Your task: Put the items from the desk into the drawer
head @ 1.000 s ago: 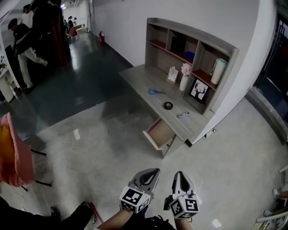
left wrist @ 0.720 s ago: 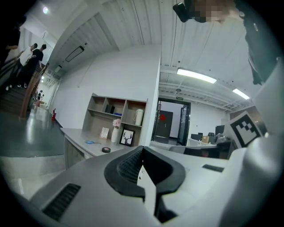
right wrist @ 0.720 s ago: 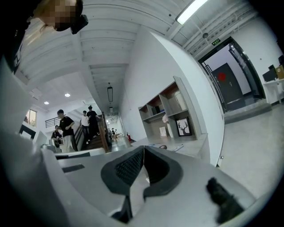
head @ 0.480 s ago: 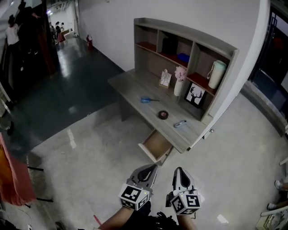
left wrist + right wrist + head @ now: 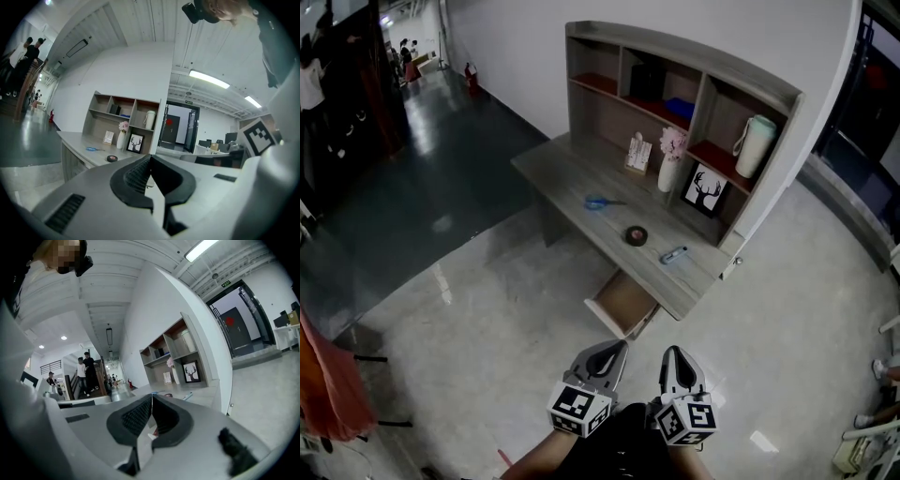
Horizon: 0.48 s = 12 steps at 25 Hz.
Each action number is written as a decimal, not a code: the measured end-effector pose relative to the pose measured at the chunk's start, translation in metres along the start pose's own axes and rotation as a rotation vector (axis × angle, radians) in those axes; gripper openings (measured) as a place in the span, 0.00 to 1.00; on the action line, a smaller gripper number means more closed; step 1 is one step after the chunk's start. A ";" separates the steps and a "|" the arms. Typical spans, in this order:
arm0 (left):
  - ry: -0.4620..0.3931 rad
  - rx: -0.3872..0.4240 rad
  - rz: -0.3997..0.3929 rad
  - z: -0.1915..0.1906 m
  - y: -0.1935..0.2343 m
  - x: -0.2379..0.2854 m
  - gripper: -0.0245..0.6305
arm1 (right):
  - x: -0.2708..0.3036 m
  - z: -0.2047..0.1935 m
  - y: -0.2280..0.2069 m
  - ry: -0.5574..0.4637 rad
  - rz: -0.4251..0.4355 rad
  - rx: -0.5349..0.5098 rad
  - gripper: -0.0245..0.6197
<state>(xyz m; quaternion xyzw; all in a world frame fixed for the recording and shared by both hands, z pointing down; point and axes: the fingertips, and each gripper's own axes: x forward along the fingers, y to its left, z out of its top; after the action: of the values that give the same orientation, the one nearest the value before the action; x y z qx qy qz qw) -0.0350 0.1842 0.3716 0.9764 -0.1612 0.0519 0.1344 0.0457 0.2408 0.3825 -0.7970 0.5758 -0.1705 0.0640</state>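
Wooden desk [image 5: 572, 173] is drawing nearer than before; left gripper [image 5: 613, 353] and right gripper [image 5: 674, 357] are riding closed, empty, nothing stowed yet.

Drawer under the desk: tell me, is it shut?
No, the drawer stands pulled out from under the desk, its inside showing in the head view.

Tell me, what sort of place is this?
Probably an office or studio space: a wooden desk with a shelf unit stands against a white wall on a bare polished floor, and more workstations show through a doorway beyond.
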 end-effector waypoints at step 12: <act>-0.012 0.003 0.033 0.009 0.019 0.019 0.05 | 0.029 0.013 -0.017 0.000 -0.005 -0.030 0.04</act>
<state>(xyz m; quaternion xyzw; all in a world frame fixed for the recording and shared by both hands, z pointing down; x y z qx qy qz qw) -0.0231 0.1585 0.3704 0.9741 -0.1778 0.0486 0.1310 0.0735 0.2175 0.3808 -0.7992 0.5765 -0.1622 0.0517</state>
